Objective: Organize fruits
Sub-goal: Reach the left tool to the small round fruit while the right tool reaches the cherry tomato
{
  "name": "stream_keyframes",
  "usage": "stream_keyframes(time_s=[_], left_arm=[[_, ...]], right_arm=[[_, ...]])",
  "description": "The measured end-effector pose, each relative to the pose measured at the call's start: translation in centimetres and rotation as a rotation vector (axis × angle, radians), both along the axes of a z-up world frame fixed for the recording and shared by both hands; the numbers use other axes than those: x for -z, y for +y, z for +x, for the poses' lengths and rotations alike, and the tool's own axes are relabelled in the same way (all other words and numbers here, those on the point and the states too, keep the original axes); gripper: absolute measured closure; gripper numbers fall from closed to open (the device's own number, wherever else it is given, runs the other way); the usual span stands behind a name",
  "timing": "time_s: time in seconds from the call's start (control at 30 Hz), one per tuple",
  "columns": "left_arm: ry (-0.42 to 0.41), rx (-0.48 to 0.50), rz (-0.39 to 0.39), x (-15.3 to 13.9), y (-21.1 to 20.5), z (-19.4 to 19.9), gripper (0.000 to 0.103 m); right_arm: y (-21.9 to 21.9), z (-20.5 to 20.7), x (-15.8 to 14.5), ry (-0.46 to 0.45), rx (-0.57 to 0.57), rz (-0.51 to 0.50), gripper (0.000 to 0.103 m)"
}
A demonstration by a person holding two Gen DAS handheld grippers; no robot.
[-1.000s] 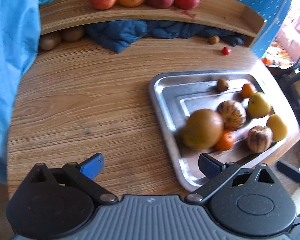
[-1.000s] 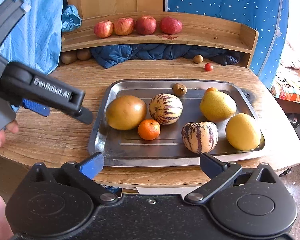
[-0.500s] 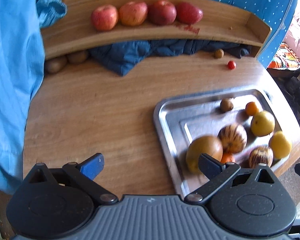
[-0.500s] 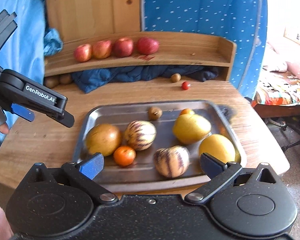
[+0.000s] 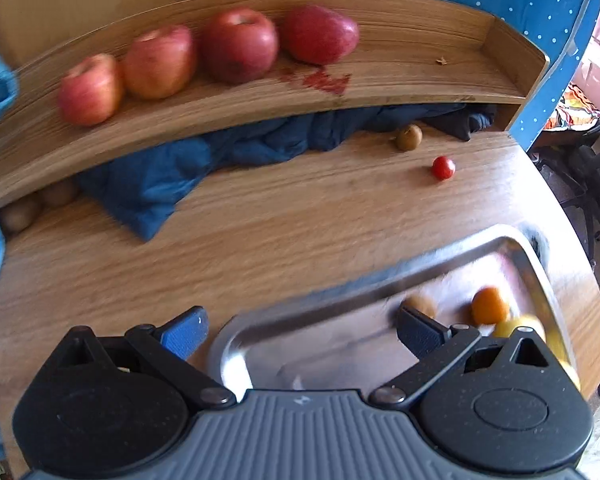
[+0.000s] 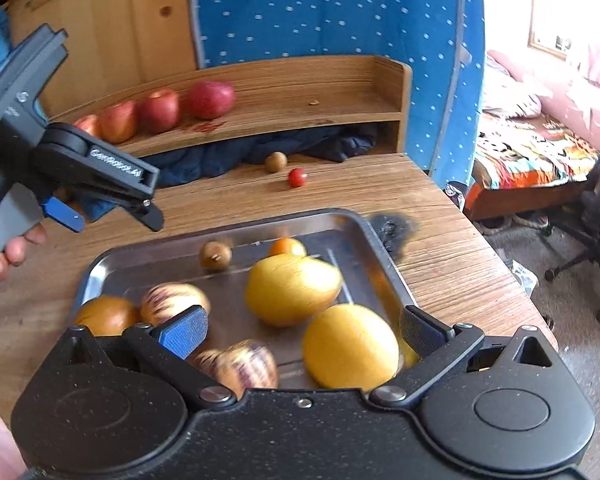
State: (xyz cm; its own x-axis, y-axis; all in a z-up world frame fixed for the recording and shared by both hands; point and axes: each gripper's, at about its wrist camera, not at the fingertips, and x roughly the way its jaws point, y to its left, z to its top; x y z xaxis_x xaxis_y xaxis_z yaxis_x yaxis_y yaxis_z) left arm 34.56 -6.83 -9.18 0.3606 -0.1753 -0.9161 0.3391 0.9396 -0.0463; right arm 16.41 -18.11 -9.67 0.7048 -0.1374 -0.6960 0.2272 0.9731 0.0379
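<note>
A steel tray (image 6: 356,220) on the wooden table holds several fruits: two yellow ones (image 6: 294,294) (image 6: 350,346), two striped melons (image 6: 172,302), a brown round fruit (image 6: 104,316), a small orange (image 6: 286,247) and a kiwi (image 6: 216,256). My right gripper (image 6: 300,330) hovers open over the tray's near side, above the nearer yellow fruit. My left gripper (image 5: 300,328) is open and empty above the tray's (image 5: 340,284) far left corner; the right wrist view shows it (image 6: 112,210) left of the tray. Several red apples (image 5: 240,50) sit in a row on the shelf.
A blue cloth (image 5: 160,176) lies under the shelf (image 5: 380,92). A loose kiwi (image 5: 409,137) and a cherry tomato (image 5: 443,167) rest on the table behind the tray. Two brown fruits (image 5: 24,212) sit under the shelf at the left. An office chair (image 6: 596,216) stands off the table's right edge.
Both grippers have moved forward and risen. The left one now looks toward the shelf, with most of the tray out of its view. The right one has closed in over the tray.
</note>
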Motion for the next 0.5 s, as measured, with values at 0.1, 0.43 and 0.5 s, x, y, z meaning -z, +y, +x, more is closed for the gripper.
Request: stream_keyframes(time_s=[0.1,0.43,0.5], left_arm=[[-0.007,0.030,0.012,0.7,-2.0,1.7,0.001],[-0.059,0.139,0.002,2.6,-8.0,7.3,0.001],[-0.076,0.168,-0.016,2.7,-8.6,7.9,0.001]], right_arm=[[-1.0,1.2,0.4,0.004,0.009,0.007,0.001],[-5.5,6.8,0.7,0.062,-0.006,-0.018,0.001],[-6.3,8.1,0.2,0.041,-0.023,0.002,0.001]])
